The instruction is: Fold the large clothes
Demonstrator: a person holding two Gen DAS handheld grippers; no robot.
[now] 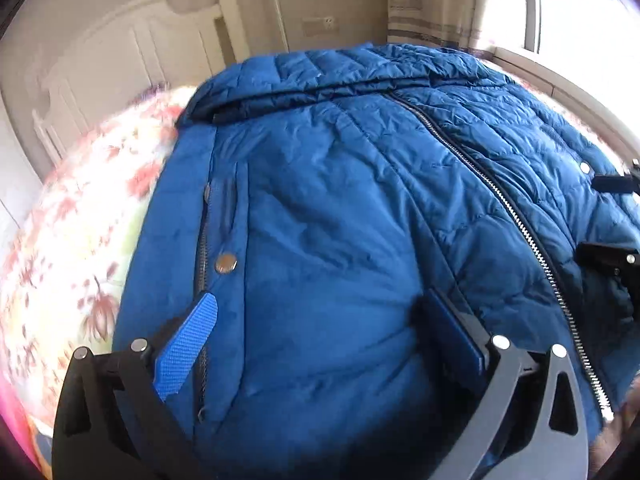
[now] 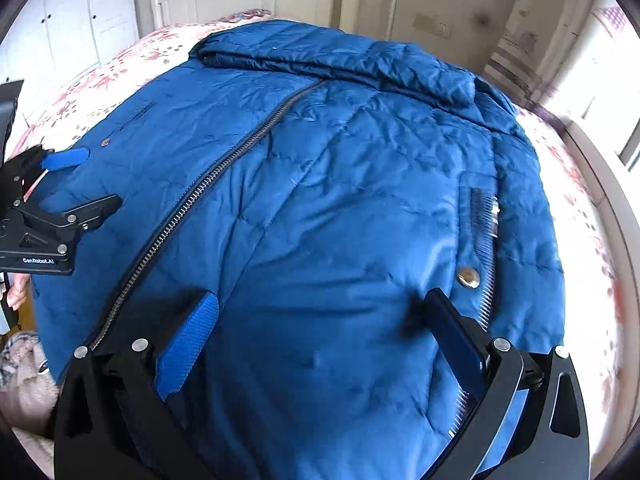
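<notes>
A blue quilted jacket lies front up on the bed, its centre zipper closed; it also fills the right wrist view. My left gripper is open, low over the jacket's lower left panel beside a pocket zipper and snap. My right gripper is open over the lower right panel, near its pocket snap. The left gripper also shows at the left edge of the right wrist view, open. The right gripper's fingers show at the right edge of the left wrist view.
The jacket lies on a floral bedsheet, also in the right wrist view. A white headboard and wall stand behind. A bright window is at the right. Beige fabric lies at the lower left.
</notes>
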